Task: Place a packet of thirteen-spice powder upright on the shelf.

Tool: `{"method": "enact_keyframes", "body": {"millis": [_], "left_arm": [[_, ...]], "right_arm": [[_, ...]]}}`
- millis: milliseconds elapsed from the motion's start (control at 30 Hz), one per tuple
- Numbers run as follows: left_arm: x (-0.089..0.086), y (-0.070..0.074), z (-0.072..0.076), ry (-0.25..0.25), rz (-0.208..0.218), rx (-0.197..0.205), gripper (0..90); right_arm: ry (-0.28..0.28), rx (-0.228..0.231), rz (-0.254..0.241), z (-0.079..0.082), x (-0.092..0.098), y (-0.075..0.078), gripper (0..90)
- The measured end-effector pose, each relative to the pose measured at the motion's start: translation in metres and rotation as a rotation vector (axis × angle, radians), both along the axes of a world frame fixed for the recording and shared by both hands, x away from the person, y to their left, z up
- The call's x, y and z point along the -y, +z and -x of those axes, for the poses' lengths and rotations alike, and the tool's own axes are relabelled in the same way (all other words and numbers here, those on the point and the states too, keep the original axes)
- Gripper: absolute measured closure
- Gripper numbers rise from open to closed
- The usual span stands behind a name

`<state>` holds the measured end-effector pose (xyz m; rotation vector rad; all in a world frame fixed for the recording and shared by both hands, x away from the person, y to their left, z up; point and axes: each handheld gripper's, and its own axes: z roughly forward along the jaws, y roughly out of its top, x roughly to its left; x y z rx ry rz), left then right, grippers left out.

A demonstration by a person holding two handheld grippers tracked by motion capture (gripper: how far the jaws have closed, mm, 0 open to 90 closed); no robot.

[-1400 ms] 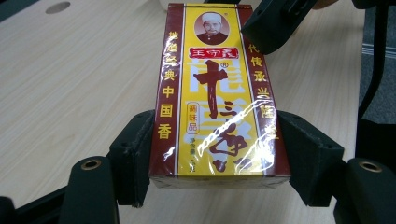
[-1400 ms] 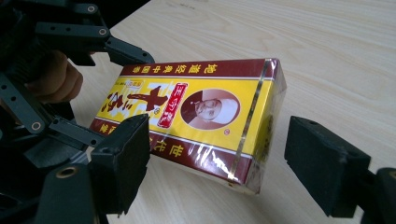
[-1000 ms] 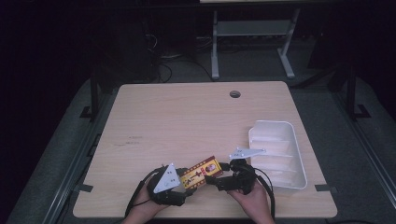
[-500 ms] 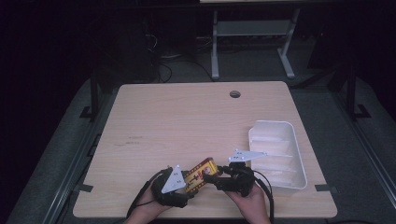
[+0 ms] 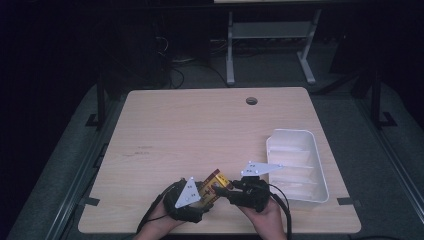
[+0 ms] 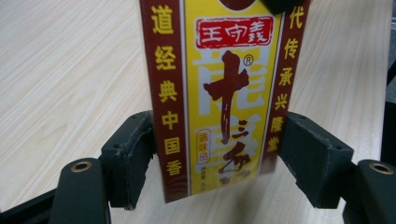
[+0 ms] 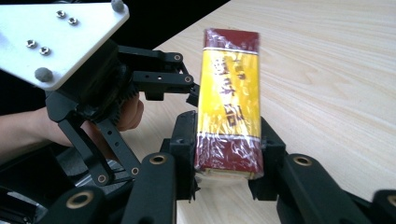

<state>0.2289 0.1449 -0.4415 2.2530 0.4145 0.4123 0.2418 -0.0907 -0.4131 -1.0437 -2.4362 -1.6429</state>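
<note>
Flat rectangular packet [image 7: 229,98], glossy film wrap, red and yellow print, held above the pale wood-grain surface [image 5: 200,130] near its front edge. Right claw [image 7: 228,158] pinches one end, having just closed. Left claw [image 6: 219,168] has just been opening; matte black pads flank the packet, apparently slack.

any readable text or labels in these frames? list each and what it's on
All on the red and yellow packet, left gripper view:
"王守義" on the red plaque at the top.
"十三香" in big dark red characters down the yellow middle.
"®" beside the big "十".
"道经典中国香" down the left red band.
"代传承兴隆堂" down the right red band.
"调味品" in the small frame, barely legible.
High view and right gripper view: print too blurred to read.
</note>
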Motion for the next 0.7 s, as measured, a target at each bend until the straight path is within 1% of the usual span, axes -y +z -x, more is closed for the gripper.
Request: {"method": "enact_keyframes", "body": {"millis": [67,167,267,433,500,667,700], "left_arm": [[-0.001,0.000,0.000,-0.005,0.011,-0.009,28.9],[-0.002,0.000,-0.002,-0.007,0.019,-0.021,28.4],[-0.004,0.001,-0.003,-0.006,0.033,-0.029,28.1],[-0.009,0.002,-0.006,0.004,0.054,-0.049,27.5],[-0.011,0.002,-0.007,0.009,0.060,-0.054,27.2],[-0.018,0.003,-0.008,0.030,0.078,-0.066,26.8],[-0.021,0.003,-0.009,0.037,0.082,-0.069,26.8]], "right_arm": [[-0.003,0.014,0.017,0.000,0.001,0.001,67.6],[0.001,0.024,0.022,0.000,0.003,0.003,67.6],[0.003,0.047,0.048,-0.001,0.004,0.004,67.6],[0.005,0.070,0.085,-0.002,0.007,0.005,67.7],[0.014,0.075,0.097,-0.004,0.008,0.006,67.6],[0.057,0.110,0.162,-0.006,0.006,0.009,67.6],[0.066,0.114,0.169,-0.007,0.006,0.010,67.6]]}}
